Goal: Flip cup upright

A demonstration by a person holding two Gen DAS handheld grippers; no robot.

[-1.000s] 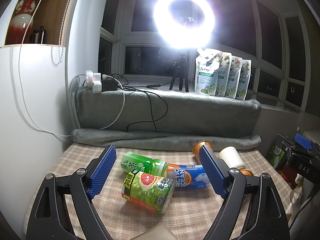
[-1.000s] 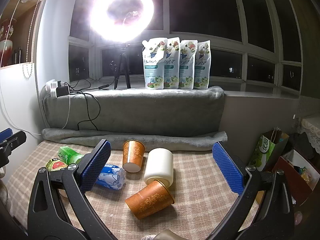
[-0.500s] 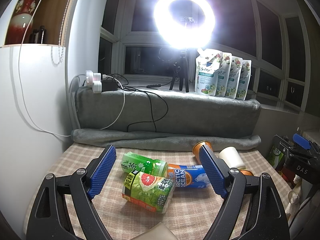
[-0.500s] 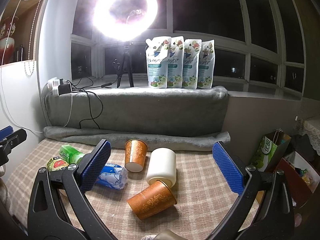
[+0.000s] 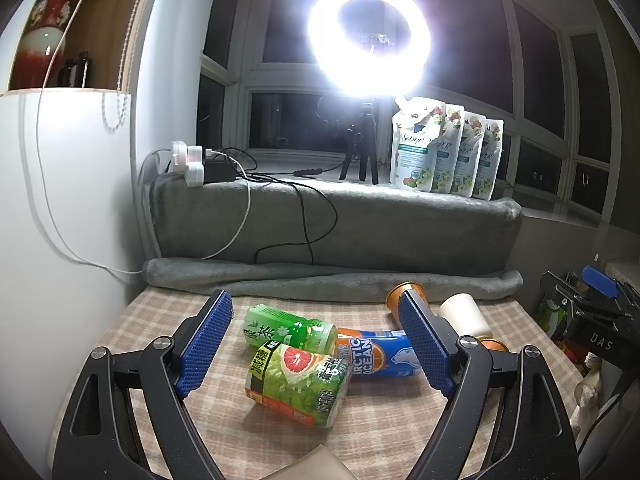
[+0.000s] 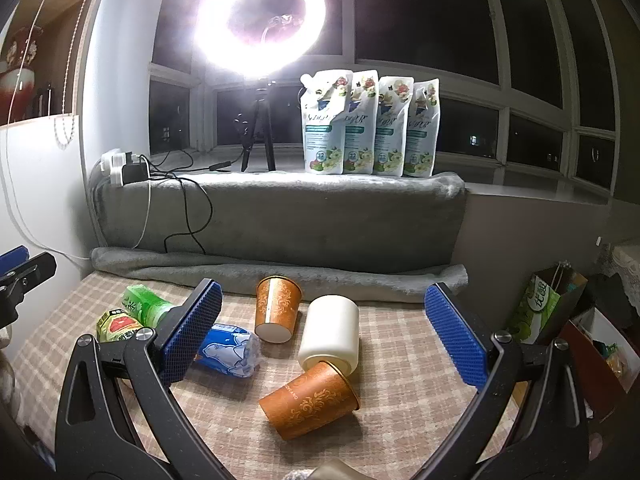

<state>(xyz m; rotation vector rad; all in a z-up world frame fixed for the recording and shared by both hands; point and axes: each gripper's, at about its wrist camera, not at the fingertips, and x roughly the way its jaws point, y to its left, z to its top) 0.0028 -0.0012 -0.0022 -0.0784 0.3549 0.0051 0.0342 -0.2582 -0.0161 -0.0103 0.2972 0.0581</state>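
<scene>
Three cups lie on their sides on the checked tablecloth. In the right wrist view a brown patterned cup is nearest, a white cup lies behind it, and a second brown cup is farther back. My right gripper is open, held above the table with the cups between its fingers in view. My left gripper is open over the bottles. In the left wrist view the white cup and a brown cup show past the right finger.
A grapefruit drink bottle, a green tea bottle and a blue Arctic Ocean bottle lie on the left of the table. A grey blanket roll borders the back. A paper bag stands off the right edge.
The right wrist view has shifted slightly, with the cups a little lower and further right in the frame. The left gripper has not moved. Both stay open.
</scene>
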